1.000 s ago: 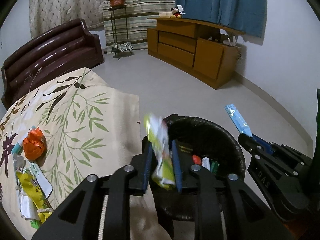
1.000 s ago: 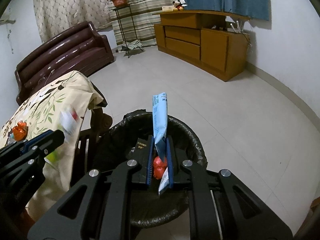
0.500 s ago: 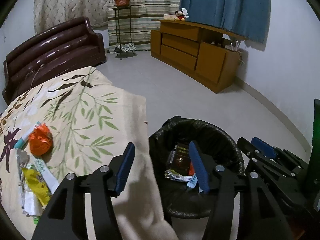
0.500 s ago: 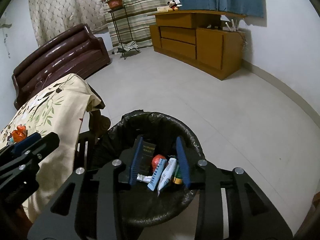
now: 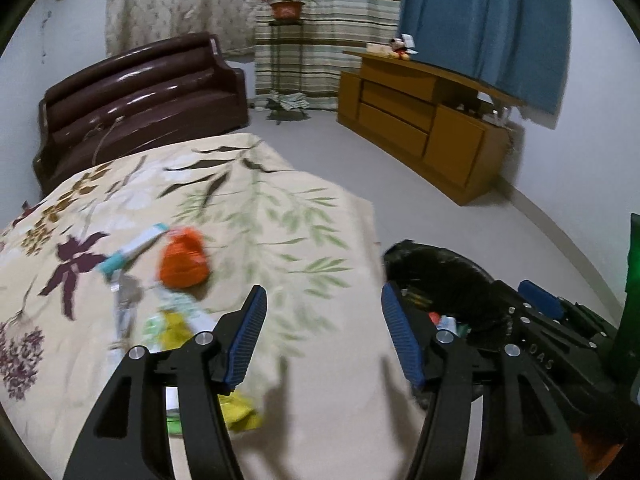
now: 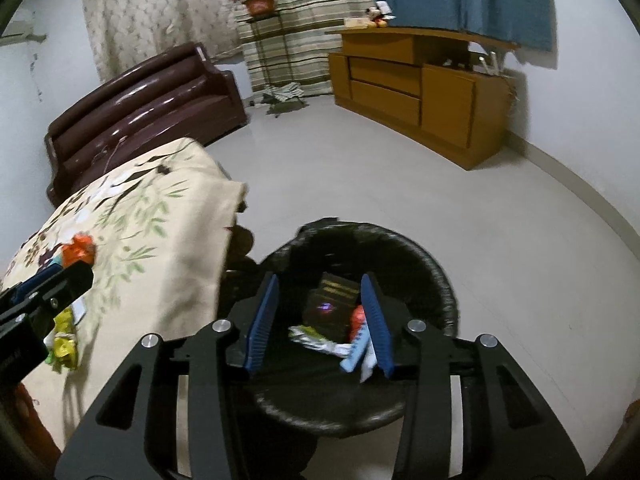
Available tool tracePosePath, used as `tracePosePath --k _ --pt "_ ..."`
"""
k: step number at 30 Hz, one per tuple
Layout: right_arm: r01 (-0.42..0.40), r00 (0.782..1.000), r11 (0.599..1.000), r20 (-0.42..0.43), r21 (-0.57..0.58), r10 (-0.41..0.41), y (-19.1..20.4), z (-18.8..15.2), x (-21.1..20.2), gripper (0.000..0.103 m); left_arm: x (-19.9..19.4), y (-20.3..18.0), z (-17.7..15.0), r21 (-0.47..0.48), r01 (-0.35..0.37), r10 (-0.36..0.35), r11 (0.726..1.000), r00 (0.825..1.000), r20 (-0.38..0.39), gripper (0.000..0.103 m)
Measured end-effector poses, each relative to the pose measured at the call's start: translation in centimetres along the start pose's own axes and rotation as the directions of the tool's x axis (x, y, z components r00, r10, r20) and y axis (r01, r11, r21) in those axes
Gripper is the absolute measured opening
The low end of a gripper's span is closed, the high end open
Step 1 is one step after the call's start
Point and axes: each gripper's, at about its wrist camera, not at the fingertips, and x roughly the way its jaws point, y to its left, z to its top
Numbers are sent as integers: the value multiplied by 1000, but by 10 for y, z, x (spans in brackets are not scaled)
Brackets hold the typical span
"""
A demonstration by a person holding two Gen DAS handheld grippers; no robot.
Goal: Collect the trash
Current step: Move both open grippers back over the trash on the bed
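My left gripper [image 5: 322, 334] is open and empty above the table with the floral cloth [image 5: 280, 216]. Left of it lie an orange crumpled wrapper [image 5: 184, 260], a long white-and-teal packet [image 5: 132, 248] and blurred yellow and green wrappers [image 5: 172, 326]. My right gripper [image 6: 320, 320] is open and empty over the black-lined trash bin [image 6: 432, 276], which holds a dark packet [image 6: 334, 298], a silver wrapper [image 6: 316, 338] and a blue packet [image 6: 356, 350]. The bin also shows in the left wrist view [image 5: 440, 264], beside the right gripper [image 5: 540, 308].
A dark brown sofa [image 5: 136, 92] stands behind the table. A wooden cabinet [image 5: 424, 120] lines the right wall, with a plant stand [image 5: 284, 40] by the curtains. Grey floor [image 6: 400, 184] lies between bin and cabinet.
Both grippers opened and dropped their wrappers into the bin. The left gripper then swung left from over the bin to over the table.
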Motion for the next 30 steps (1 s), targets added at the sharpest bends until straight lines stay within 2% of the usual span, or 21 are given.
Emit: tracePosePath --k 7,16,30 --pt "-72 997 996 -9 -58 71 46 -2 -9 42 -21 53 -13 -69 -69 69 995 998 6 59" --pt "-150 989 977 -36 -151 146 108 -11 -16 42 -37 123 -40 -164 -168 165 972 986 -31 59" --pt "-220 975 938 -80 -266 206 178 -31 -27 42 -53 175 -64 -236 -216 212 948 976 -42 59"
